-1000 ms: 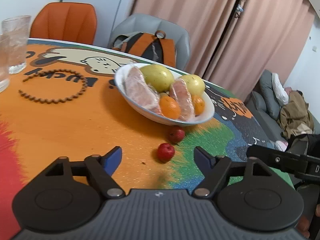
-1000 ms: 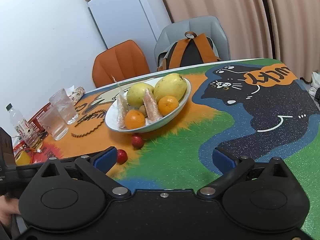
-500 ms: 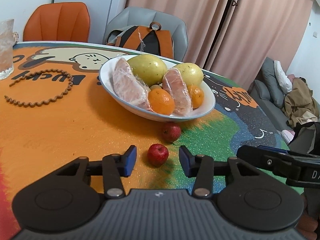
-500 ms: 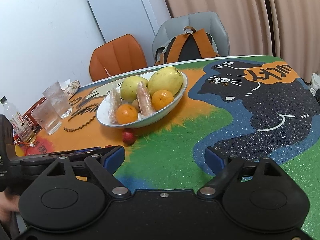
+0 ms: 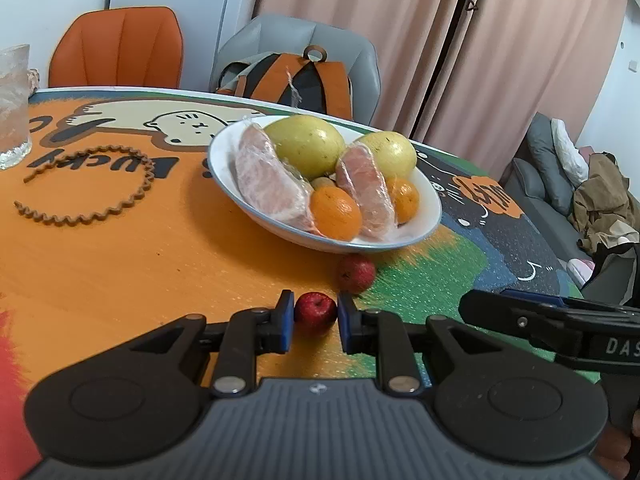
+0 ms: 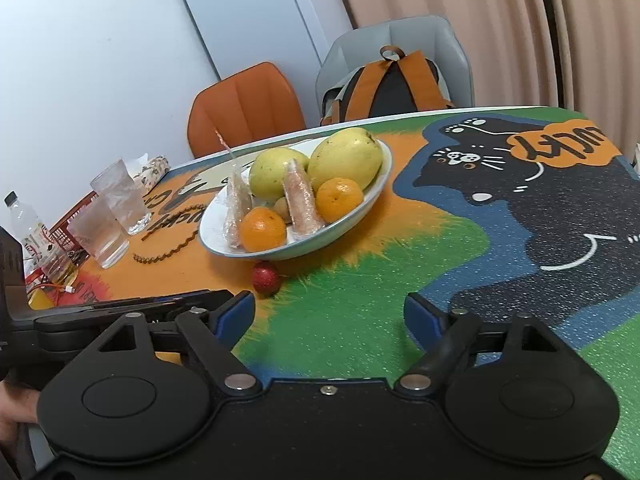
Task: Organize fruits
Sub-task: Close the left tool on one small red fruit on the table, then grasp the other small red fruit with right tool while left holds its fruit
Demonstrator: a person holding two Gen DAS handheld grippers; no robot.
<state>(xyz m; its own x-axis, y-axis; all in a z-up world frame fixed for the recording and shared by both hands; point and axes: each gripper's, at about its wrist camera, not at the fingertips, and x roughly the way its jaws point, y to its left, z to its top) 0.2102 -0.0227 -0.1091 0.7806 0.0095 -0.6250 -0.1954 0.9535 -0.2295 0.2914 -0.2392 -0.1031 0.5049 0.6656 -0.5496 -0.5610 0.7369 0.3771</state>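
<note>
Evidently the pick-up step: the left tongs (image 5: pixel 316 320) clench a small red fruit (image 5: pixel 315 312) on the surface (image 5: pixel 120 264) just before the fruit bowl (image 5: pixel 430 216), so the next move calls for lifting it over the rim. The right tongs (image 6: pixel 330 316) gape empty. A second, speckled red fruit (image 5: pixel 356 273) sits beside the bowl.

— What sits between the fingers (image 5: pixel 285 322) of the left gripper (image 5: pixel 315 322)?
— A small red fruit (image 5: pixel 315 312), with both blue pads pressed against its sides, low on the worktop (image 5: pixel 120 272).
— And beyond the fingertips?
— A second red fruit (image 5: pixel 356 274), just ahead and a little right, beside the rim of the white bowl (image 5: pixel 430 204). The bowl holds two yellow-green fruits, two oranges and two wrapped pink wedges.
— Anything to the right?
— The right gripper (image 5: pixel 560 328), a black bar, off to the right of the fingers.
</note>
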